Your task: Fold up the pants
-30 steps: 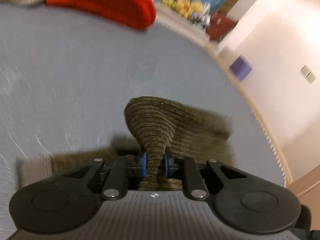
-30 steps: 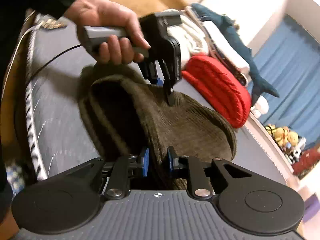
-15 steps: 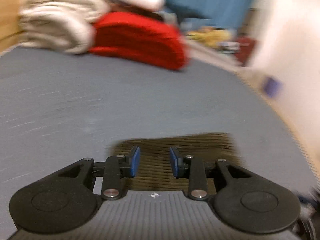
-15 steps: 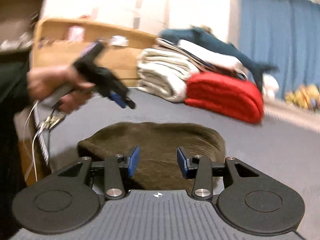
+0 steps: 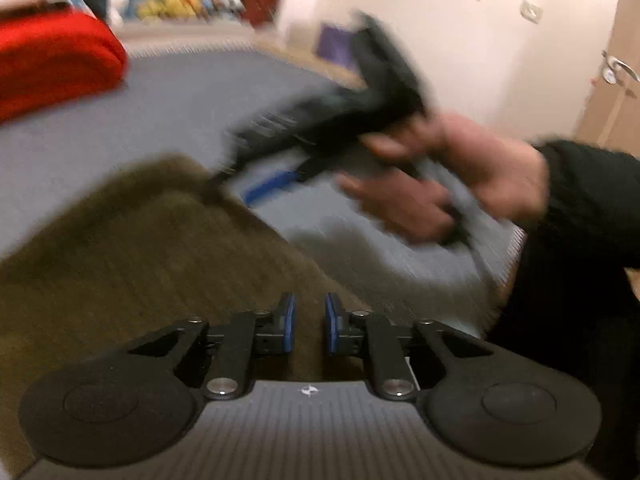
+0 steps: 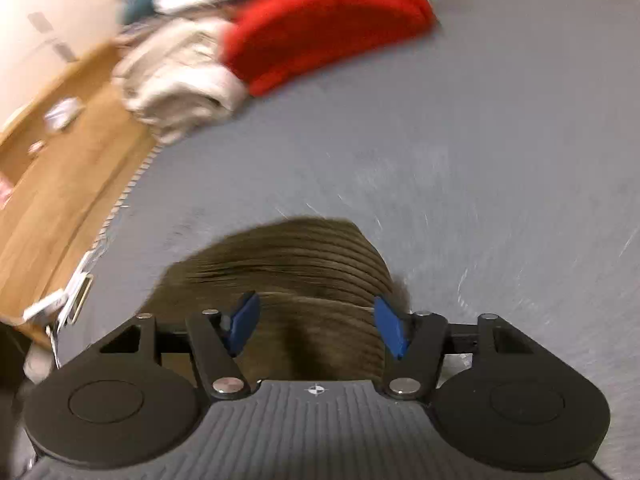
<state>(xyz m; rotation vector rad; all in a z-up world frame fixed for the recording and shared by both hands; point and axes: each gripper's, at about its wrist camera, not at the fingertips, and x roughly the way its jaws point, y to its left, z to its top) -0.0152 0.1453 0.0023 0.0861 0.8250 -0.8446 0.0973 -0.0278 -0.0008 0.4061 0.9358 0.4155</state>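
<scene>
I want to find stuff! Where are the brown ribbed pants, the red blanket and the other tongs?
brown ribbed corduroy pants [image 6: 296,264], right wrist view, rounded folded edge
red folded blanket [image 6: 320,24], right wrist view, top
right tongs [image 5: 256,184], left wrist view, blurred tips

Left wrist view: the pants [image 5: 132,248] lie on the bed [image 5: 168,104], filling the lower left of the frame behind the left tool [image 5: 307,322]. The right tool [image 5: 256,184], held in a hand [image 5: 452,176], sits at centre right over the pants' far edge. A folded blanket [image 5: 48,60] rests at upper left. Right wrist view: the pants [image 6: 296,272] lie at lower centre between the spread fingers of the right tool [image 6: 316,326]; a towel stack [image 6: 180,76] lies at upper left, just left of the blanket [image 6: 320,16].
</scene>
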